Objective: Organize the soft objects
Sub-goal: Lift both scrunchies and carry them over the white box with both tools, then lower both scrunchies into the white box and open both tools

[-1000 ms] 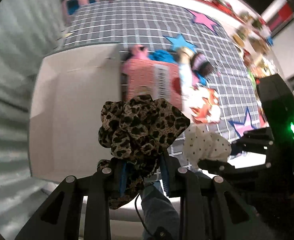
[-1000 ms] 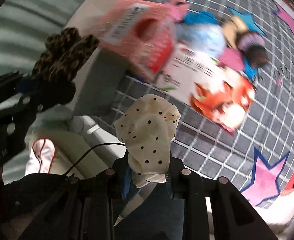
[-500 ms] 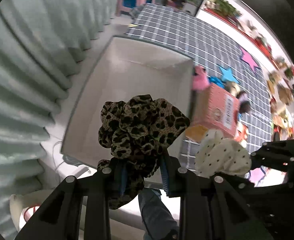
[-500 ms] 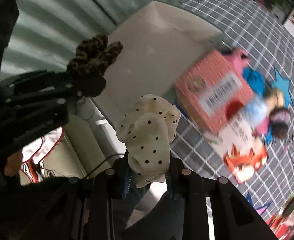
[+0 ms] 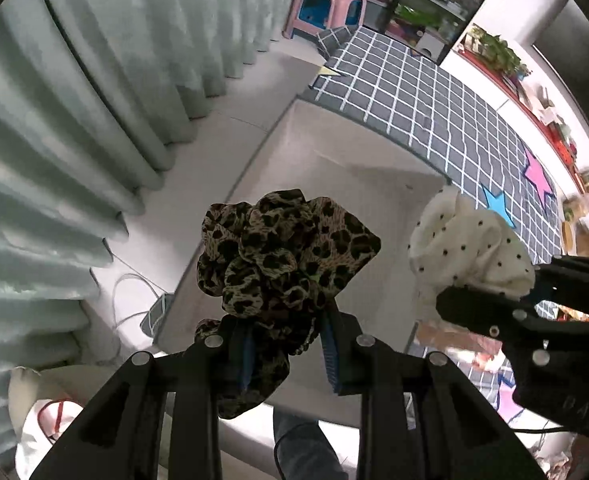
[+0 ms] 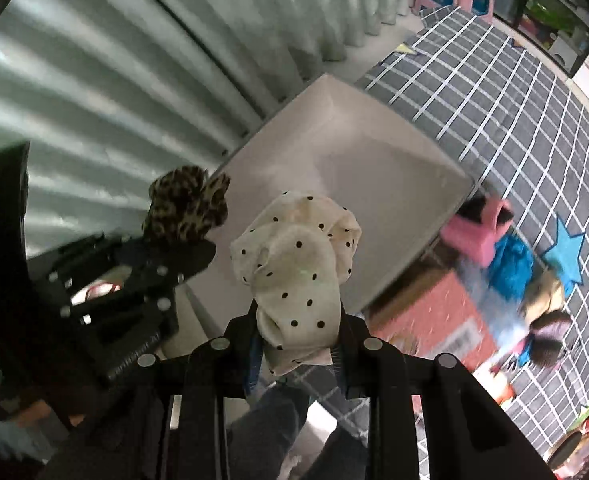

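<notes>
My left gripper [image 5: 288, 350] is shut on a leopard-print scrunchie [image 5: 282, 256] and holds it in the air over the near edge of an empty grey bin [image 5: 334, 176]. My right gripper [image 6: 296, 354] is shut on a cream polka-dot scrunchie [image 6: 298, 264], also held above the bin [image 6: 358, 168]. In the left wrist view the cream scrunchie [image 5: 470, 252] hangs to the right of the leopard one. In the right wrist view the leopard scrunchie [image 6: 186, 208] is at the left.
The bin stands on a grey grid-patterned mat [image 5: 446, 96] with coloured stars, beside a pale green curtain [image 5: 74, 100]. A red box [image 6: 434, 320], a pink toy [image 6: 480, 232] and other soft toys lie on the mat right of the bin. A pink stool [image 5: 326, 4] stands far back.
Both grippers have swung left from over the toys and red box to over the grey bin, each still holding its scrunchie. The two grippers are now closer together.
</notes>
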`<state>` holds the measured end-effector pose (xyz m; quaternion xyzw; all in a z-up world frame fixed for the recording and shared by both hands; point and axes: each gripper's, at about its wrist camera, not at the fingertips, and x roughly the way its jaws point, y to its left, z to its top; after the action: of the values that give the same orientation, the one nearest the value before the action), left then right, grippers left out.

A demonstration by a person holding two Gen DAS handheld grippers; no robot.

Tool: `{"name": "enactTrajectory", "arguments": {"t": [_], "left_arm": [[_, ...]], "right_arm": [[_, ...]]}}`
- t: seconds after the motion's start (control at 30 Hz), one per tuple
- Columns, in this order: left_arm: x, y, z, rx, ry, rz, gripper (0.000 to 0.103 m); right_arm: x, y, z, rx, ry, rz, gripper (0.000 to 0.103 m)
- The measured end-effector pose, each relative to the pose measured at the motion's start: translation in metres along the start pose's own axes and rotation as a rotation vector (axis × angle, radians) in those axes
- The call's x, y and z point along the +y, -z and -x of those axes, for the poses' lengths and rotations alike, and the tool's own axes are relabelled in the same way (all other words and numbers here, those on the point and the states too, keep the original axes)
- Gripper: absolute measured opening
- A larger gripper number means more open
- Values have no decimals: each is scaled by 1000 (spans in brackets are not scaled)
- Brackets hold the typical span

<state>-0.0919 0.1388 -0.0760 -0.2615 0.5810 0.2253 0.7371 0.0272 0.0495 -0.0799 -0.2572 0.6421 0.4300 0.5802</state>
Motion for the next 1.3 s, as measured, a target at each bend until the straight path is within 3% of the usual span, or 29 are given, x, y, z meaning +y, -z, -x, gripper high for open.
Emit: {"name": "enactTrajectory", "arguments": {"t": [0.2, 0.43, 1.3], "left_arm": [[-1, -29, -13, -8, -12, 21, 31], [-8, -48, -33, 20, -28, 19, 31], [-12, -52, -75, 115, -65, 18, 31]], "right_arm": [[-25, -32, -9, -10, 4, -75, 30], [-44, -46, -19, -6, 11, -119, 30], [-60, -59, -51, 49, 20, -160, 30]]}}
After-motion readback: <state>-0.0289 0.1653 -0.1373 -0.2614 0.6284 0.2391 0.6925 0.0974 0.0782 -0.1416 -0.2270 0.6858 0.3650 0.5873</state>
